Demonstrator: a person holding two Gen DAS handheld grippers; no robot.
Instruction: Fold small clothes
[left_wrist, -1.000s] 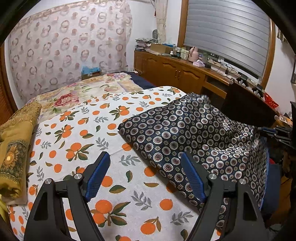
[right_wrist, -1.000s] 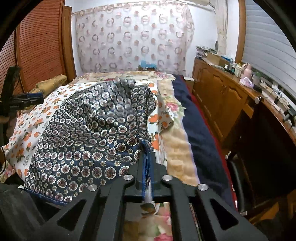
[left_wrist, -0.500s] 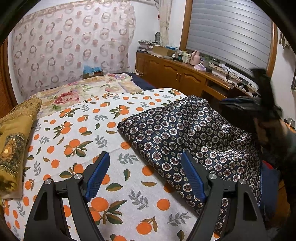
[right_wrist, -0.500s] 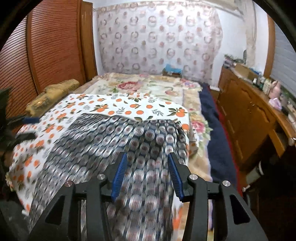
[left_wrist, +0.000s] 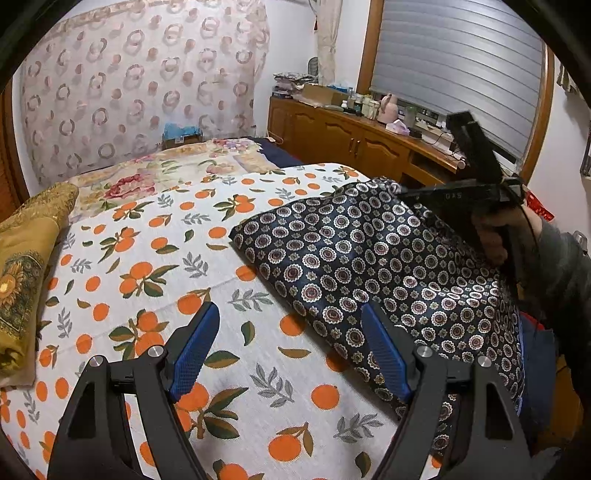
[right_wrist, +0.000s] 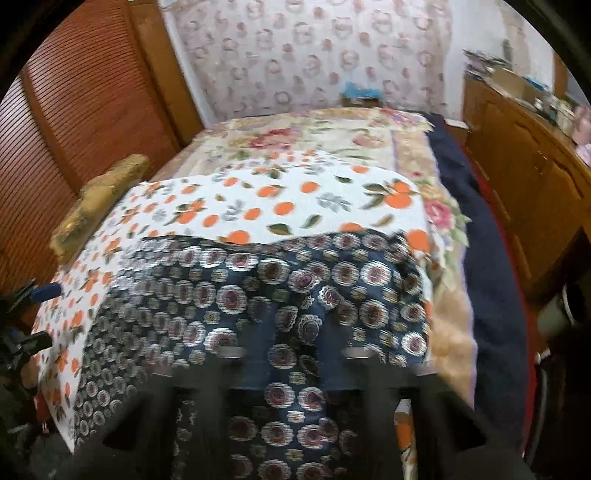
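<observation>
Navy patterned garment (left_wrist: 373, 266) lies along the bed's (left_wrist: 147, 258) near right edge, right claw (left_wrist: 406, 192) pressed together at its far corner, left claw (left_wrist: 291, 350) spread wide just left of it.

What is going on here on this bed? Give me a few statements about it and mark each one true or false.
1. The left tool is open and grips nothing. True.
2. The dark garment lies on the orange-print sheet. True.
3. The garment is plain red. False: it is navy with round medallions.
4. The gold cushion lies against the wooden cabinets. False: it lies at the opposite edge of the bed.
5. A hand holds the right tool at the garment's far corner. True.
</observation>
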